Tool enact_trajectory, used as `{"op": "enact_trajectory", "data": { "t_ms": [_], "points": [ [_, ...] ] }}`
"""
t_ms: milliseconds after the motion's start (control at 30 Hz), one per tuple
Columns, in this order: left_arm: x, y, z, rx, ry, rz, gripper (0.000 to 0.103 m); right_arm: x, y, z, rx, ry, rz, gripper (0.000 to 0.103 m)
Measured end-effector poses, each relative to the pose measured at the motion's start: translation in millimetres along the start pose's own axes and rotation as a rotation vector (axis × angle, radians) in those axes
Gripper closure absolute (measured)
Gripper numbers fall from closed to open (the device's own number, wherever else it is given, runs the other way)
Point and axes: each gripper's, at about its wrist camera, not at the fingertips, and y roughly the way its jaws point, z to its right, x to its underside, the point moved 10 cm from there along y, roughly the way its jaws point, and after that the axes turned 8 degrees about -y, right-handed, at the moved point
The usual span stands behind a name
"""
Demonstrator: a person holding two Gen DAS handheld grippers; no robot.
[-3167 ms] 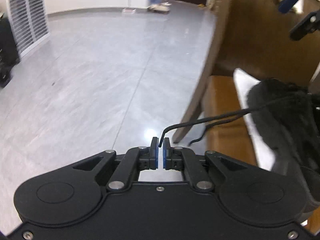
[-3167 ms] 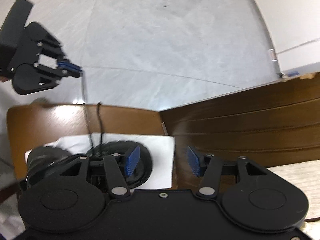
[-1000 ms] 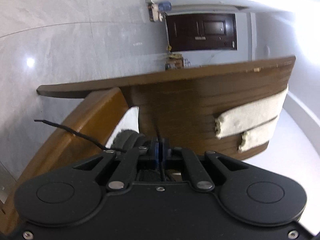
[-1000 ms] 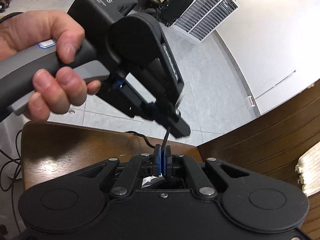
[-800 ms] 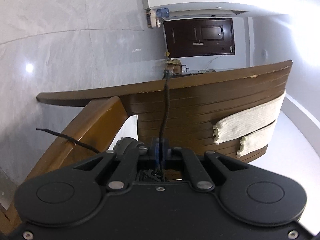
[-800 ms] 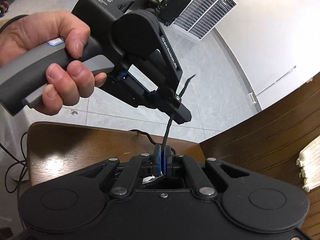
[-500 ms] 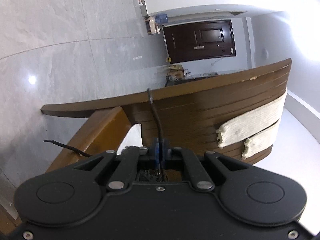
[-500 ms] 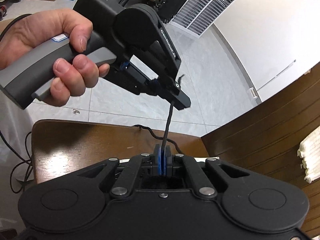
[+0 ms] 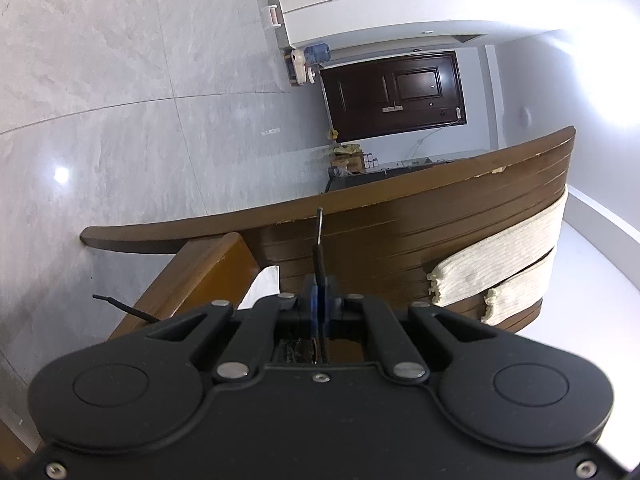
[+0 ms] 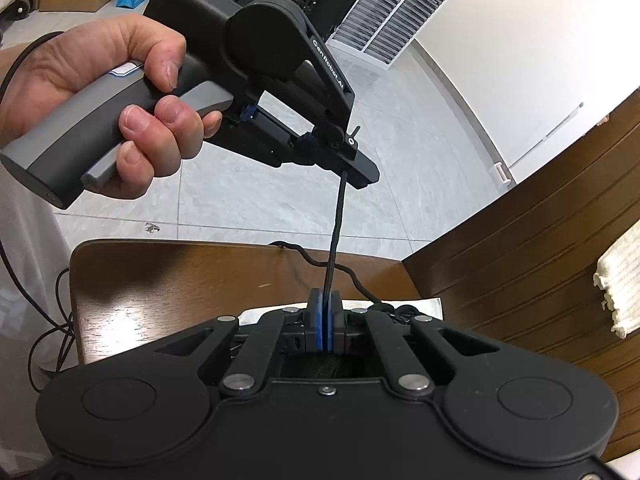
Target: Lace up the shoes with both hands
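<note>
A black shoelace (image 10: 336, 216) runs taut from my right gripper (image 10: 325, 312), which is shut on it, up to my left gripper (image 10: 354, 168), also shut on it and held by a hand (image 10: 100, 112). In the left wrist view the left gripper (image 9: 319, 300) pinches the lace, and the lace end (image 9: 319, 236) sticks up past the fingers. A second lace end (image 9: 120, 307) juts out over the seat edge at the left. The other lace strand (image 10: 316, 260) snakes across the seat. The gripper bodies hide nearly all of the shoe.
The shoe's white paper sheet (image 10: 428, 303) lies on a brown wooden chair seat (image 10: 168, 280). The slatted chair back (image 9: 400, 232) rises close behind, with cream cloth straps (image 9: 500, 264) tied round it. Grey tiled floor (image 9: 120, 140) lies beyond, and a cable (image 10: 60, 300) hangs at the left.
The left gripper has risen away from the right one, so the lace between them is longer. The lace end past the left fingers looks shorter. Both stay shut.
</note>
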Motion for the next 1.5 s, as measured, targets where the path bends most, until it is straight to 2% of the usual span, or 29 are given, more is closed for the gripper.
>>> {"op": "enact_trajectory", "data": {
  "t_ms": [367, 733, 900, 1167, 1233, 1267, 1300, 1333, 1367, 1500],
  "points": [
    [-0.8, -4.9, 1.1, -0.007, 0.008, 0.006, 0.100, 5.0, 9.7, 0.0, -0.011, 0.024, -0.004, 0.101],
    [-0.4, -6.6, 5.7, -0.022, 0.045, 0.014, 0.100, 7.9, 12.1, 4.3, -0.061, 0.069, -0.050, 0.101],
    [0.4, -7.2, 6.9, -0.028, 0.056, 0.013, 0.100, 8.3, 13.8, 2.5, -0.066, 0.040, -0.072, 0.101],
    [3.0, -6.0, 10.2, -0.031, 0.083, 0.008, 0.100, 10.0, 13.3, 3.9, -0.063, 0.062, -0.069, 0.098],
    [3.6, -6.0, 11.6, -0.036, 0.097, 0.008, 0.100, 10.4, 11.6, 7.0, -0.058, 0.087, -0.070, 0.090],
    [3.8, -6.4, 12.9, -0.041, 0.113, 0.010, 0.100, 10.4, 9.3, 9.7, -0.055, 0.102, -0.069, 0.074],
    [3.6, -7.5, 15.2, -0.050, 0.143, 0.016, 0.100, 10.4, 6.7, 12.6, -0.051, 0.117, -0.066, 0.054],
    [3.7, -8.5, 18.5, -0.065, 0.183, 0.027, 0.100, 10.2, 3.2, 16.0, -0.042, 0.131, -0.059, 0.045],
    [4.3, -9.2, 23.8, -0.090, 0.246, 0.043, 0.100, 10.0, -0.6, 19.9, -0.030, 0.144, -0.052, 0.040],
    [11.3, -14.0, 54.4, -0.163, 0.537, 0.100, 0.100, 12.7, -17.1, 39.1, 0.016, 0.205, -0.042, 0.039]
  ]
}}
